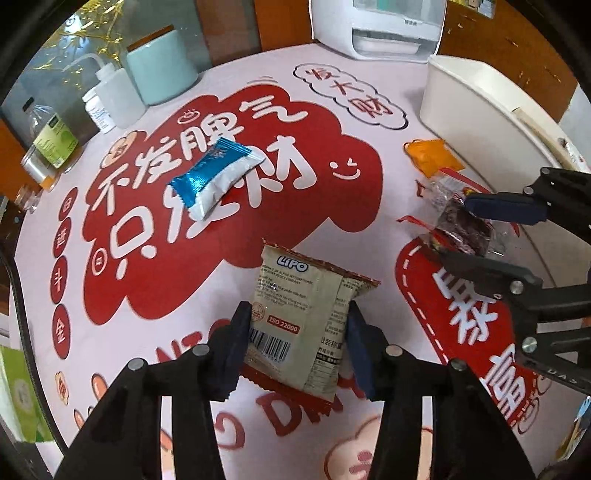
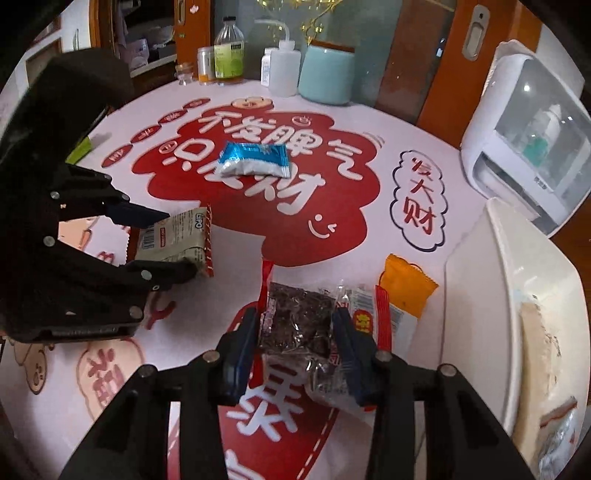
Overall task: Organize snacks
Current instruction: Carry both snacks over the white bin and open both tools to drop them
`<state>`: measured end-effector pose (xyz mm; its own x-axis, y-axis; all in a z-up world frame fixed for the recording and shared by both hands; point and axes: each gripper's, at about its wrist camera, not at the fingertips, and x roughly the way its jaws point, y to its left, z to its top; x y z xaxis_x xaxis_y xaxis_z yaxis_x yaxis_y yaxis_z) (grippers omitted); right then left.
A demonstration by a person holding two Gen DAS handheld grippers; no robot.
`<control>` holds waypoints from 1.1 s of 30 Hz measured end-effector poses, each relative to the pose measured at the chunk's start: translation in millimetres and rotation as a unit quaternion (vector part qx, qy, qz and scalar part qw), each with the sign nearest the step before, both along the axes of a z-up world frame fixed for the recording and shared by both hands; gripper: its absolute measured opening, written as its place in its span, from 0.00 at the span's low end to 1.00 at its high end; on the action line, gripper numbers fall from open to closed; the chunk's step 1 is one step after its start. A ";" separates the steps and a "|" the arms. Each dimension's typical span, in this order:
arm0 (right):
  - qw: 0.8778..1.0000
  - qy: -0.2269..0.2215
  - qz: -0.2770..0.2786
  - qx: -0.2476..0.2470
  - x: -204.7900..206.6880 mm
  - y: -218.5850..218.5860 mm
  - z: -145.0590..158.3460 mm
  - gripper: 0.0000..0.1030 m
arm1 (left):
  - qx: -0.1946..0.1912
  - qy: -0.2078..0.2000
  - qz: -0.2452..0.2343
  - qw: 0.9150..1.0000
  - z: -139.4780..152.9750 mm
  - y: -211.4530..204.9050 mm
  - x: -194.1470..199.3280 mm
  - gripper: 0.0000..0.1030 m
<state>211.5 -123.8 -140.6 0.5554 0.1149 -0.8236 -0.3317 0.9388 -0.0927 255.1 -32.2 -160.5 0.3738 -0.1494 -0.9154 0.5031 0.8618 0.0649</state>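
Note:
My left gripper (image 1: pixel 297 325) is shut on a beige LiPO snack packet (image 1: pixel 299 317) with red edges, just above the table; it also shows in the right wrist view (image 2: pixel 173 240). My right gripper (image 2: pixel 297 332) is shut on a clear packet of dark dried fruit (image 2: pixel 295 321), seen from the left wrist too (image 1: pixel 461 225). A blue and white packet (image 1: pixel 218 177) lies flat mid-table (image 2: pixel 255 158). An orange packet (image 2: pixel 404 288) lies next to the white bin (image 2: pixel 476 295), partly under a red-edged wrapper.
The white bin (image 1: pixel 480 110) at the right holds some packets. A white appliance (image 1: pixel 384 29) stands behind it. A mint canister (image 1: pixel 162 66), squeeze bottle (image 1: pixel 118 92) and jars stand at the far left edge. A red and white printed cloth (image 1: pixel 147 258) covers the table.

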 end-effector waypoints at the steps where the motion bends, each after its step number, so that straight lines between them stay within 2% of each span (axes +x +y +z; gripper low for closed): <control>1: 1.000 -0.005 -0.001 0.002 -4.5 -0.4 5.3 0.40 | -0.002 -0.004 0.001 1.000 4.9 1.7 -2.6 0.46; 7: 0.998 -0.052 -0.011 0.014 -42.6 -4.8 49.7 0.40 | -0.014 -0.039 -0.009 0.999 51.2 3.3 -31.1 0.46; 13: 0.993 -0.105 -0.039 0.025 -82.2 -22.8 105.3 0.40 | -0.015 -0.094 -0.029 0.995 113.9 -9.3 -68.3 0.46; 17: 0.987 -0.143 -0.061 0.028 -108.6 -44.8 146.6 0.40 | -0.019 -0.136 -0.045 0.990 160.8 -28.0 -88.5 0.46; 23: 0.976 -0.194 -0.095 0.004 -137.9 -77.9 197.7 0.40 | -0.023 -0.178 -0.071 0.981 213.7 -67.6 -106.5 0.46; 28: 0.967 -0.214 -0.136 -0.010 -144.7 -108.9 221.0 0.40 | -0.025 -0.207 -0.094 0.973 245.5 -114.9 -105.6 0.46; 33: 0.961 -0.193 -0.196 -0.018 -126.5 -143.8 214.4 0.41 | -0.032 -0.200 -0.095 0.975 248.7 -165.6 -88.0 0.46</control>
